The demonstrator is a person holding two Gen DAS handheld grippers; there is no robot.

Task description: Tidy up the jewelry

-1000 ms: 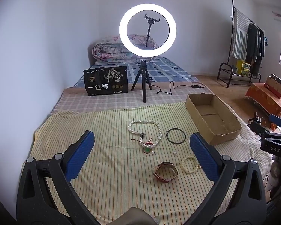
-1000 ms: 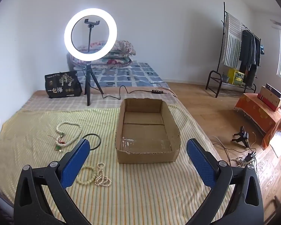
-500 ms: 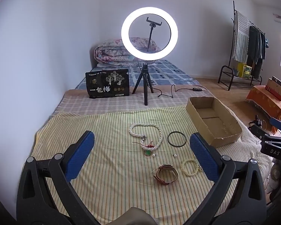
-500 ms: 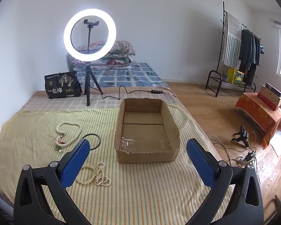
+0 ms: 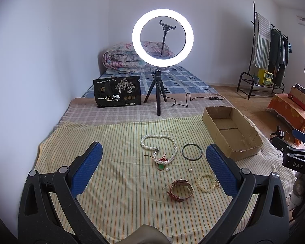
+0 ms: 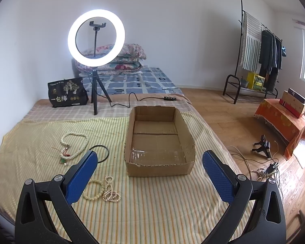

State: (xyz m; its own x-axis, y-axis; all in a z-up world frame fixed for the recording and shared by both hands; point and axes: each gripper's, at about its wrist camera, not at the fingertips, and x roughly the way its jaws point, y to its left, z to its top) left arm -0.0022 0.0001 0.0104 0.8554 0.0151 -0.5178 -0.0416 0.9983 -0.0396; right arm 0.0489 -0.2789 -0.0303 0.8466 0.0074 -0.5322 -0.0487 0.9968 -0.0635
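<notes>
Jewelry lies on a striped cloth (image 5: 116, 183): a white pearl necklace (image 5: 158, 148), a dark bangle (image 5: 192, 151), a brown leather watch (image 5: 180, 190), a cream bead bracelet (image 5: 206, 182) and two loose pearls (image 5: 190, 170). An empty cardboard box (image 6: 159, 140) stands to their right. My left gripper (image 5: 152, 168) is open and empty, held above the cloth in front of the jewelry. My right gripper (image 6: 150, 174) is open and empty in front of the box; the bead bracelet (image 6: 93, 190) and a small pearl strand (image 6: 110, 192) lie at its left finger.
A lit ring light on a tripod (image 5: 162, 38) and a black bag (image 5: 117, 94) stand behind the cloth, with a cable (image 6: 132, 99) across the bed. Folded quilts (image 5: 124, 59) lie at the back. A clothes rack (image 6: 260, 46) and floor cables (image 6: 264, 168) are on the right.
The left gripper has pulled back and tilted up slightly, so the jewelry sits a little farther off. The right gripper has hardly moved. Both stay open.
</notes>
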